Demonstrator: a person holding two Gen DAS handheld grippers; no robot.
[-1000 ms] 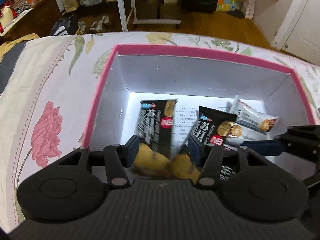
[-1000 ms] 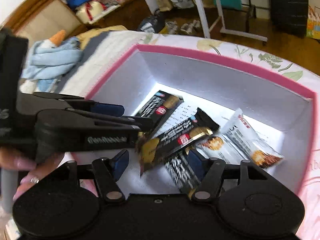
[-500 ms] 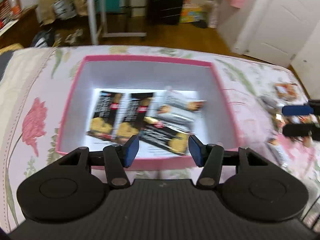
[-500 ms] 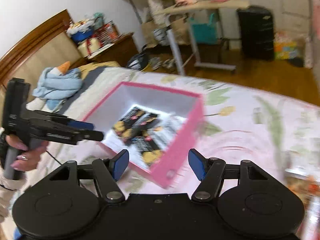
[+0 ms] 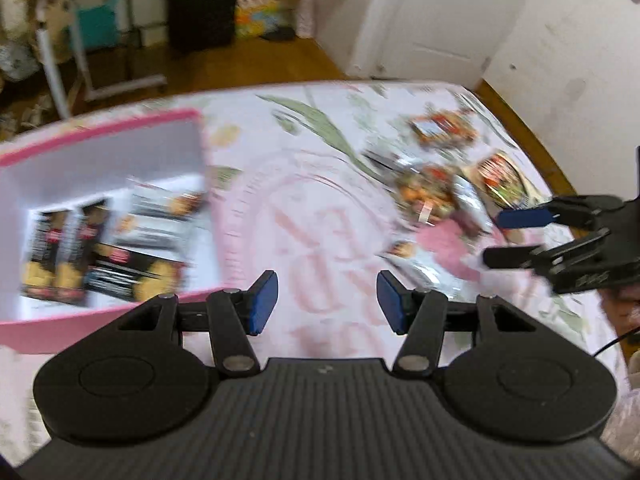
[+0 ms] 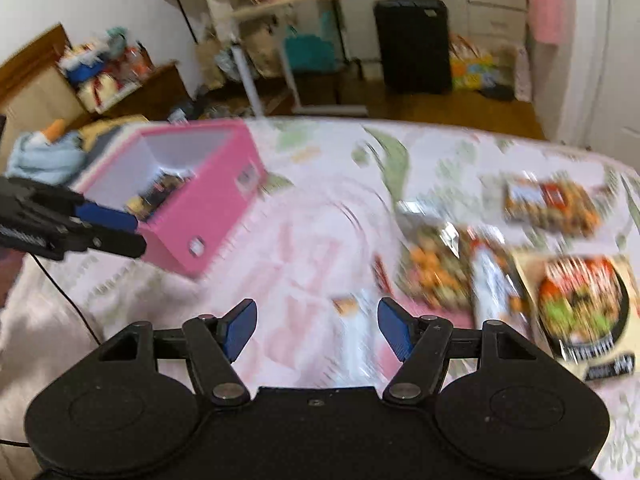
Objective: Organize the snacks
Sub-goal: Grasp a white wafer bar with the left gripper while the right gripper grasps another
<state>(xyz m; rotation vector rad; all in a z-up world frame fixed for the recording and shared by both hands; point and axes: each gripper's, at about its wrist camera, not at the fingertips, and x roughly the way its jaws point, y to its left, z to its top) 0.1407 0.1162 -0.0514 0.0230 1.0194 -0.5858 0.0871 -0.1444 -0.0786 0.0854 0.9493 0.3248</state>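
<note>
Holding both claws over the floral bedspread (image 5: pixel 320 208), we see the left claw (image 5: pixel 328 300) with its jaws apart and nothing between them. The pink box (image 5: pixel 100 128) with biscuit packets (image 5: pixel 60 256) inside lies to its left. The right claw (image 6: pixel 318 328) also stands apart and empty, a blurred small wrapper (image 6: pixel 346 306) lying between its fingertips on the bed, and loose snack packets (image 6: pixel 560 204) near to its right.

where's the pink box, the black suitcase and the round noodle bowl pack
pink box (image 6: pixel 208 216), right wrist view, on its outer pink side wall
black suitcase (image 6: pixel 412 44), right wrist view, on its front face
round noodle bowl pack (image 6: pixel 580 308), right wrist view, on the printed lid
</note>
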